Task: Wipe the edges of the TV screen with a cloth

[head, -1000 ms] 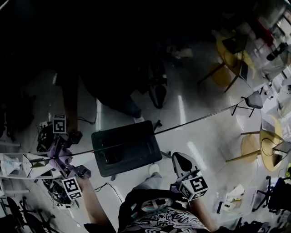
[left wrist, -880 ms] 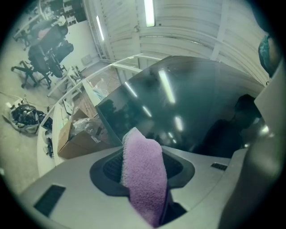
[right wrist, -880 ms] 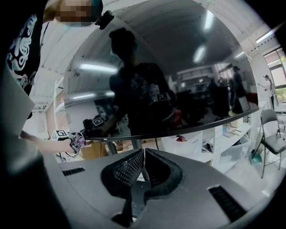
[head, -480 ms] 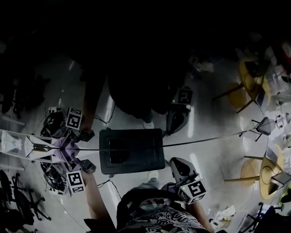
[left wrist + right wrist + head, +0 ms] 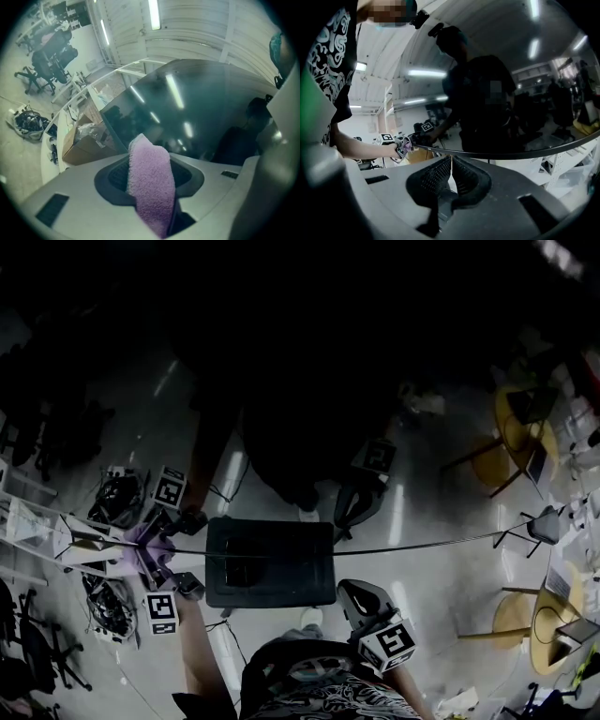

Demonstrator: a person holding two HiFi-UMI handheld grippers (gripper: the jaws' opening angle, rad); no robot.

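The cloth [image 5: 148, 542], a purple terry one, sits at the left end of the TV screen [image 5: 281, 381], pressed on the screen's thin top edge. The left gripper [image 5: 157, 554] clamps it: in the left gripper view the jaws are closed on the cloth [image 5: 150, 183], which folds up and over between them, with the dark glass of the screen [image 5: 201, 117] just beyond. To the left of the screen in that view lie a cardboard box [image 5: 79, 143] on a white shelf and a tangle of cables [image 5: 27, 124] on the floor. In the head view a dark rectangular stand base [image 5: 272, 563] lies below the middle of the edge. Right of it, the right gripper [image 5: 352, 592] hangs near the person's body, clear of the screen. Its own view shows the jaws together with only a thin slit between the pads [image 5: 440, 176], and nothing held. Yellow round tables [image 5: 553, 615] stand at the far right.
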